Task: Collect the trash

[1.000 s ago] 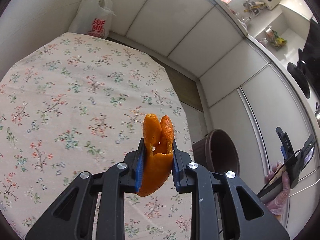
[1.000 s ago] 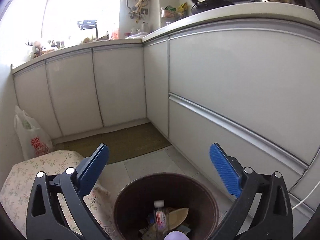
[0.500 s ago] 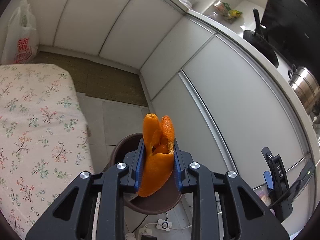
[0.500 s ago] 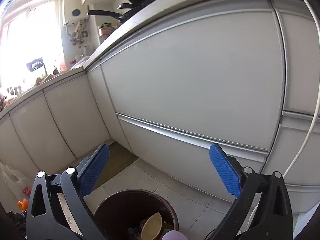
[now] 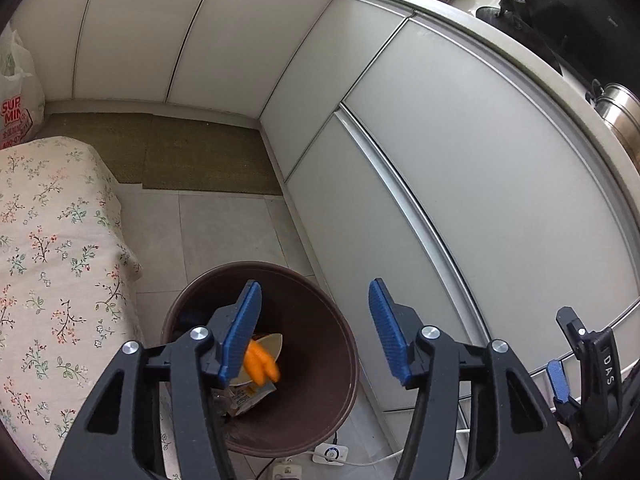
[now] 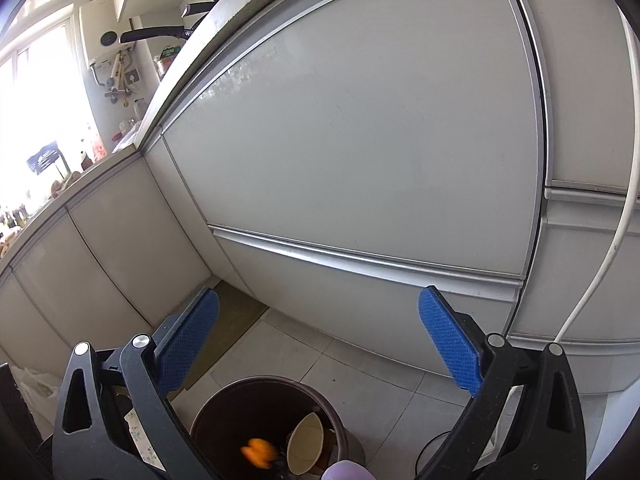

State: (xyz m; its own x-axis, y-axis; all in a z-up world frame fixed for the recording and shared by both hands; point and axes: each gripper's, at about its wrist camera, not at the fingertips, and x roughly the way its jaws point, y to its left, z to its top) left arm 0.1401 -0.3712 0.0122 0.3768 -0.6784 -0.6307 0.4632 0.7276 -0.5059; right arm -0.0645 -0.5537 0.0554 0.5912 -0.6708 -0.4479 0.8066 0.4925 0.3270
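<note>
Below the left tool (image 5: 314, 330), whose blue-padded jaws are opening with nothing between them, a curled bright orange peel (image 5: 261, 365) sits inside the round dark-brown plastic bin (image 5: 340, 344), atop a pale shallow dish (image 5: 272, 346) and crumpled wrappers. A floral-clothed worktop (image 5: 52, 260) lies left of the tool.

Beneath the right tool (image 6: 316, 344), its jaws spread wide and empty, the same bin (image 6: 224, 404) holds the blurred peel (image 6: 258, 456) beside the dish (image 6: 306, 446).

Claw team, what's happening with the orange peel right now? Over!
Left claw opening, nothing between its pads. Right claw open, empty. Orange peel free, inside the brown bin. Nothing blocking the bin.
</note>
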